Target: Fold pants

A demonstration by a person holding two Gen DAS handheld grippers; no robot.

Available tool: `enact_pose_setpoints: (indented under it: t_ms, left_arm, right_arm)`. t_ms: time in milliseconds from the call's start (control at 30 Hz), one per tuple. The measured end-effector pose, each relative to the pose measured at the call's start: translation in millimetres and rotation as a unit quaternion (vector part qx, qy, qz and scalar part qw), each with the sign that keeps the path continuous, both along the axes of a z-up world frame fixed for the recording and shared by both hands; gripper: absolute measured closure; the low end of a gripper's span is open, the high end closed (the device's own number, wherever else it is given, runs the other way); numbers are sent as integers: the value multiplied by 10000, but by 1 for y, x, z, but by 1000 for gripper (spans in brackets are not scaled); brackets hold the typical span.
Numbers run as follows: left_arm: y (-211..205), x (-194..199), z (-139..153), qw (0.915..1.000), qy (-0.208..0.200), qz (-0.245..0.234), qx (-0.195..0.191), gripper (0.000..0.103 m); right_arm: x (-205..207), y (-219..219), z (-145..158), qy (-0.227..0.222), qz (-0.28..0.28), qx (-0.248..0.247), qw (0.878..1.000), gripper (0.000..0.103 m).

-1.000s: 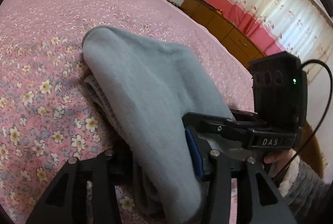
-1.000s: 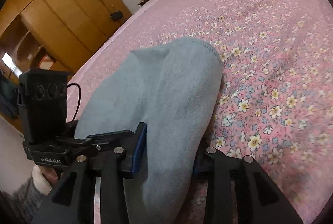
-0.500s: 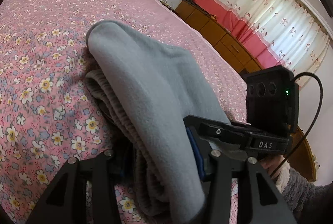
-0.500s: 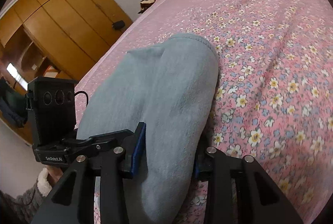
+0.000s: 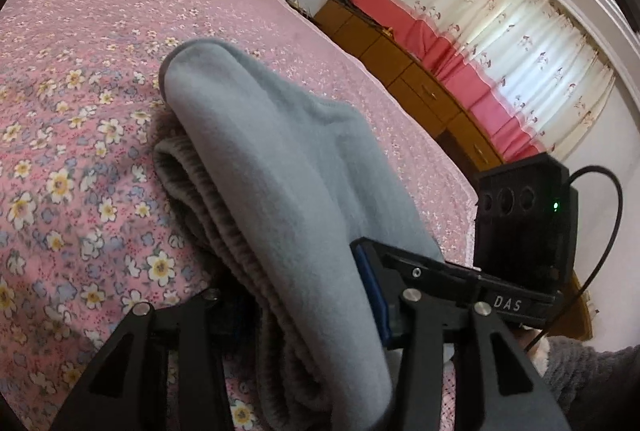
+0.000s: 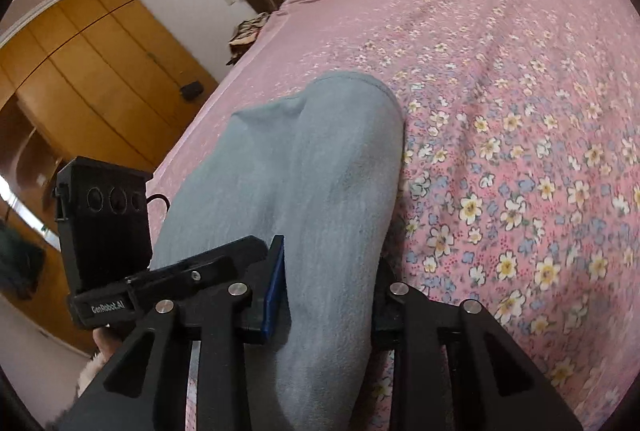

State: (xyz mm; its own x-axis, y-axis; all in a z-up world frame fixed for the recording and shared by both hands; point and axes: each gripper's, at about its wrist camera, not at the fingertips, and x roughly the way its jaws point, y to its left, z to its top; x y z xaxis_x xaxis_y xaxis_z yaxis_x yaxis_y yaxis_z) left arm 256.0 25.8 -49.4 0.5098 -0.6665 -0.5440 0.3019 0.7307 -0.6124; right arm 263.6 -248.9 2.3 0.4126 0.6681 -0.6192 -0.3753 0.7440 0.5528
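A: Pink floral bedspread (image 5: pixel 60 151) underneath; grey pants (image 5: pixel 272 159) are lying folded at its near edge.

B: I'm clamping them with left gripper (image 5: pixel 304 305) and right gripper (image 6: pixel 326 289), jaws closing tighter, so the stacked layers aren't slipping apart.

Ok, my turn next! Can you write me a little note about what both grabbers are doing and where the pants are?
Left gripper: jaws closing, pads pressing the soft grey fleece pants between them.
Right gripper: jaws closing too, on the same pants.
Pants: folded into a thick bundle, ribbed layers showing underneath, far end resting on the pink flowered bedspread, near end raised in both grippers.
Done: several layers are stacked already.
Left: probably lay the bundle flat, let go, tidy the edges. I cannot tell whether another fold is needed.
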Motion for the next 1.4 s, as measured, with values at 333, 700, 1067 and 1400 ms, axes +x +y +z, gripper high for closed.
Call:
enact_pose_setpoints:
  t_ms: [333, 700, 1067, 1400]
  left_arm:
    - [-5, -16, 1, 9994, -102, 223, 233, 59]
    - [3, -37, 22, 9968, -45, 741, 300, 27]
    - [7, -99, 93, 9716, -904, 1642, 1444, 0]
    - [-31, -182, 130, 9385, -1455, 1872, 2510, 0]
  right_arm:
    - [22, 8, -3, 117, 732, -39, 9972, 70]
    - [26, 14, 2, 42, 797, -183, 9966, 64]
    - [-16, -5, 80, -1123, -63, -1121, 9873, 3]
    - [-98, -28, 112, -1688, -689, -1443, 9726, 3]
